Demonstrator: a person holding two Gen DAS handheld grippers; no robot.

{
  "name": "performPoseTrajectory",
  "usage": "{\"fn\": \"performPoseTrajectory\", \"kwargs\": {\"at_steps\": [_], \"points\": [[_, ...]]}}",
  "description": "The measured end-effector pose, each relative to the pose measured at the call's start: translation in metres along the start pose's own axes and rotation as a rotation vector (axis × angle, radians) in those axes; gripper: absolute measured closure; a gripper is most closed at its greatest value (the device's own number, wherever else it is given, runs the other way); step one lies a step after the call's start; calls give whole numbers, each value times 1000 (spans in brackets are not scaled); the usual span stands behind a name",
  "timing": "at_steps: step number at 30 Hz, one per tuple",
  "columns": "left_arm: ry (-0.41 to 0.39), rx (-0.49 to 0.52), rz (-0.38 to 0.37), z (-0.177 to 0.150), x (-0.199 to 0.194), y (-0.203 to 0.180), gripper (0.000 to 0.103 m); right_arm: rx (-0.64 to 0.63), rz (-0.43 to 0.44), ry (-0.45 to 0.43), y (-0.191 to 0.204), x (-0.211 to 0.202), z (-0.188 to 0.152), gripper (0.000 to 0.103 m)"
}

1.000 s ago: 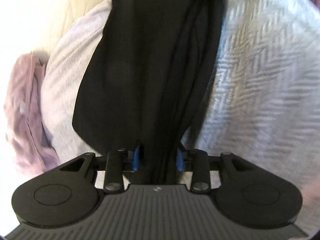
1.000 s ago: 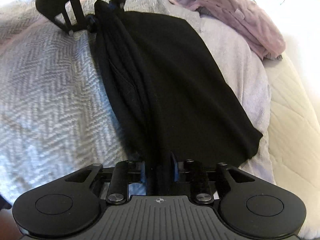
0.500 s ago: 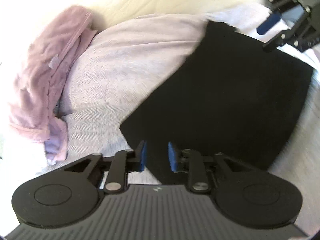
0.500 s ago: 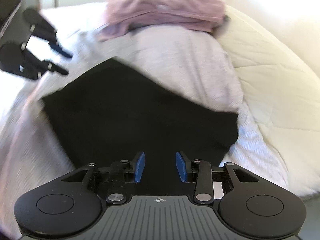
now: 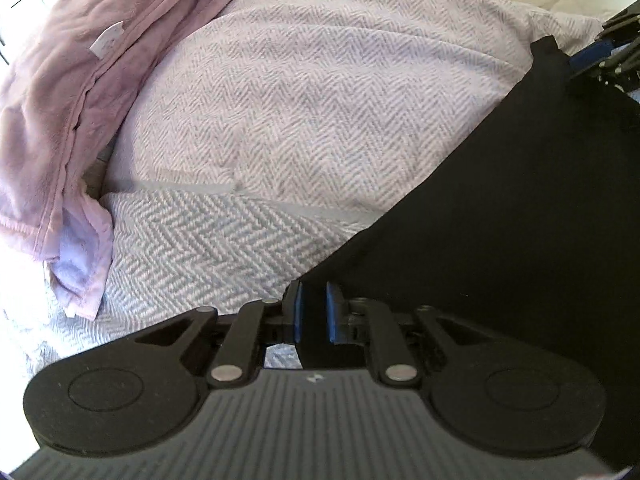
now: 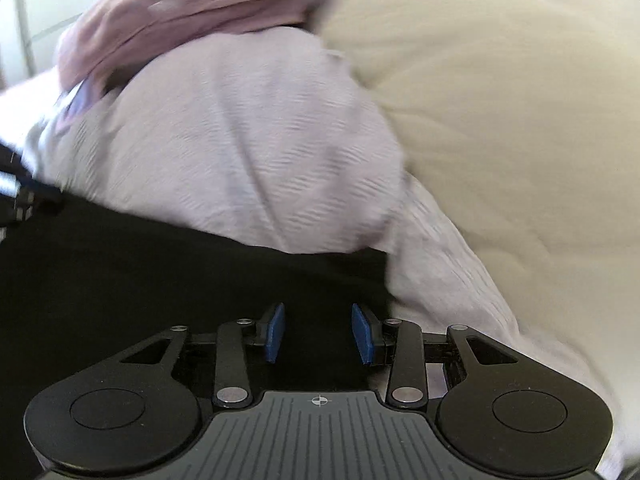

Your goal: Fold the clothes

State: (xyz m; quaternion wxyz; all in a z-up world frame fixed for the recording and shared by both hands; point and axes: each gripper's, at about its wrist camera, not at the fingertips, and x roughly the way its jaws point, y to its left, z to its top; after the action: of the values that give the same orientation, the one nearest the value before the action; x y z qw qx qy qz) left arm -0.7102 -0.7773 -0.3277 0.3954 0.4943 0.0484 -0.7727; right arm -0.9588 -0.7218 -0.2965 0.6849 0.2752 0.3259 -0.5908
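Note:
A black garment (image 5: 520, 220) lies spread flat on a lilac herringbone blanket (image 5: 300, 100). In the left wrist view my left gripper (image 5: 315, 312) sits at the garment's near corner. Its jaws are closing, and the black cloth's edge fills the narrow gap between the blue pads. In the right wrist view the garment (image 6: 140, 280) covers the lower left. My right gripper (image 6: 320, 334) hovers over its edge with the pads wide apart and gripping nothing. The right gripper (image 5: 600, 52) also shows at the garment's far corner, and the left gripper (image 6: 16, 188) is a blur at the left edge.
A crumpled pink garment (image 5: 60, 100) lies at the blanket's left end and appears at the top of the right wrist view (image 6: 192, 8). A cream quilted cover (image 6: 500, 100) lies beyond the blanket (image 6: 240, 140) on the right.
A second ago both grippers held the bunched black garment stretched between them. It now lies flat. Both views have rolled and swung toward the pink garment, and the left pads have drawn closer together.

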Motion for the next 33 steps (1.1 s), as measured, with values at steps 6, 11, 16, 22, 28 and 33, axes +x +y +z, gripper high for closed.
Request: {"fn": "performPoseTrajectory", "kwargs": {"at_steps": [6, 11, 16, 22, 28, 33], "points": [[-18, -49, -13, 1, -25, 19, 92, 75, -30, -4, -16, -36, -3, 66], [-50, -71, -98, -25, -85, 14, 91, 84, 97, -28, 20, -91, -23, 66], [-6, -12, -193, -71, -111, -22, 89, 74, 172, 5, 75, -122, -62, 66], [30, 81, -180, -111, -97, -53, 89, 15, 144, 93, 107, -117, -121, 67], [76, 38, -150, -110, -106, -55, 90, -20, 84, 135, 121, -115, -115, 66], [98, -80, -113, -101, -136, -49, 70, 93, 51, 126, 125, -134, -106, 66]]}}
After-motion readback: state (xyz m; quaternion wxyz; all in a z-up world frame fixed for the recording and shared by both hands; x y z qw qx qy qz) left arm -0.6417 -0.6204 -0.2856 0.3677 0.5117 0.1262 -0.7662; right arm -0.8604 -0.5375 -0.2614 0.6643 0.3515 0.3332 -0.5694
